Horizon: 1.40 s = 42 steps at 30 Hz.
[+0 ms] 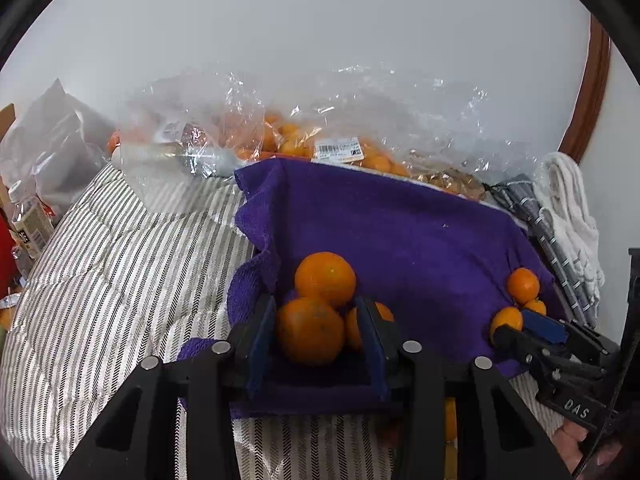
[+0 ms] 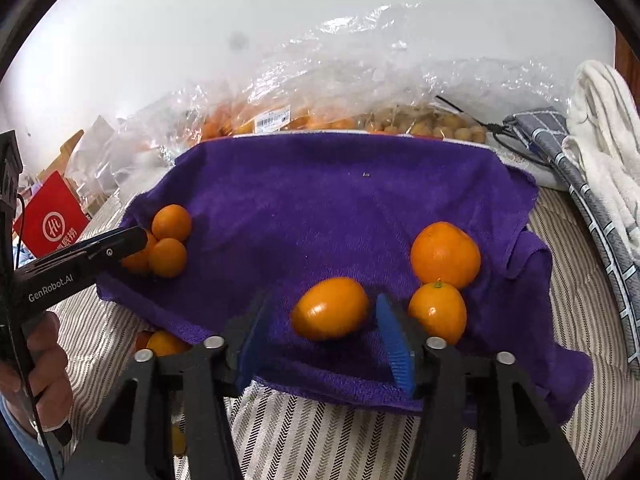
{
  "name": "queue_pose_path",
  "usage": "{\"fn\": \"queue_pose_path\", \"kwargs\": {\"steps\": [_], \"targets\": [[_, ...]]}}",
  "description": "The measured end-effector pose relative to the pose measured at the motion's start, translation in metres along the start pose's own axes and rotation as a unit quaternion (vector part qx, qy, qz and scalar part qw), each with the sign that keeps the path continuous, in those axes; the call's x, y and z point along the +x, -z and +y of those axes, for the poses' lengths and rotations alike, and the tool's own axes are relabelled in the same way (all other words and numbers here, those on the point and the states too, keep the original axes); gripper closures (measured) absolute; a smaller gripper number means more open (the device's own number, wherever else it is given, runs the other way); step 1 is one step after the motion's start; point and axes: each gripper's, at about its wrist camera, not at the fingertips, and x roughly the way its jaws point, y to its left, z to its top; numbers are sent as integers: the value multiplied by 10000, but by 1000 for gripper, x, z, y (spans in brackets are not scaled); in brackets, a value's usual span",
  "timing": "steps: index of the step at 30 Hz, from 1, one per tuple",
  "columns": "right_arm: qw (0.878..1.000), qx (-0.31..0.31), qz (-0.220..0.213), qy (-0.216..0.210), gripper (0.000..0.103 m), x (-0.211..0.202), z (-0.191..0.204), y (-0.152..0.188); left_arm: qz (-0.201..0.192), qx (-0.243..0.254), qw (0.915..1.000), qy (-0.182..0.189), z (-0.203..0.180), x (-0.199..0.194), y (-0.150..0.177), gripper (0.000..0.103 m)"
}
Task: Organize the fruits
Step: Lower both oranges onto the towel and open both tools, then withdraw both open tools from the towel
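Note:
A purple towel (image 1: 400, 232) (image 2: 340, 208) lies on a striped bedcover. In the left wrist view, my left gripper (image 1: 316, 332) stands around an orange (image 1: 310, 330), its pads beside it; two more oranges (image 1: 326, 278) sit behind and to the right. In the right wrist view, my right gripper (image 2: 326, 330) is open around an oval orange (image 2: 330, 308) with gaps on both sides. Two more oranges (image 2: 446, 254) (image 2: 438, 310) lie to its right. The left group (image 2: 170, 240) shows with the left gripper at it.
Clear plastic bags of oranges (image 1: 288, 140) (image 2: 304, 116) lie behind the towel against the white wall. Folded cloths (image 2: 600, 184) lie at the right. A red packet (image 2: 52, 220) and a bottle (image 1: 28, 220) stand at the left. Loose oranges (image 2: 166, 342) lie off the towel's near edge.

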Motion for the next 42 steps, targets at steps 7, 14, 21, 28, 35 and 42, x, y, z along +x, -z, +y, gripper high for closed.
{"fn": "queue_pose_path", "kwargs": {"steps": [7,14,21,28,35,42], "targets": [[9989,-315,-334,-91,34,-22,13,-1,-286,-409,9983,295,13,-11,-4,55],[9981,9,-599,105,34,-47,9,0,-809,-287,9963,53,11,-30,-1,55],[9977,515,-443,41,36,-77,7,19,-957,-307,9948,183,13,-39,3,55],[9996,160,-216,-68,53,-82,40,52,-825,-305,9959,214,18,-59,25,55],[9986,-308,99,-421,53,-60,76,71,-80,-177,9998,-69,41,-74,72,55],[9979,-543,275,-199,76,-38,92,78,277,-116,9991,-286,45,-67,87,55]]}}
